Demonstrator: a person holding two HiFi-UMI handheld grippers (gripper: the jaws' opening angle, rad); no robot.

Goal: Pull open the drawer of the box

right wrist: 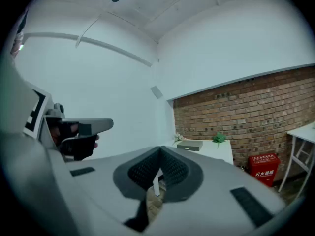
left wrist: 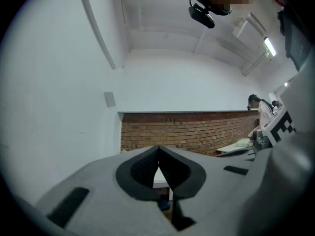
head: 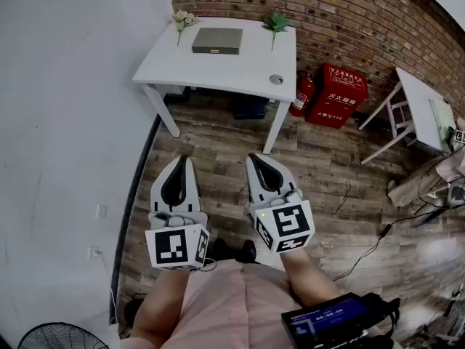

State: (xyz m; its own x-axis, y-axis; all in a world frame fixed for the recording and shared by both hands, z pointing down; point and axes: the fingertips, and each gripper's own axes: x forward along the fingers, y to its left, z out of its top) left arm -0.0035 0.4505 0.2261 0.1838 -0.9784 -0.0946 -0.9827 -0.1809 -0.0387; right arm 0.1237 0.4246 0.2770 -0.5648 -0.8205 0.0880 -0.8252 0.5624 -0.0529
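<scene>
While left claw (head: pixel 182 160), right claw (head: pixel 256 158) pinch closed, empty — red cabinet (head: pixel 338 93) lettering seemingly Chinese.

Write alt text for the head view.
The left claw and right claw, both shut and empty, point side by side toward a white table by a brick wall. A flat grey box lies on it between two plants, well ahead of the claws.

A white rectangular table (head: pixel 218 67) stands against a red brick wall (head: pixel 349 13) (plain white wall (head: pixel 65 86) at left) on weathered wood-plank floor (head: pixel 218 144).
</scene>
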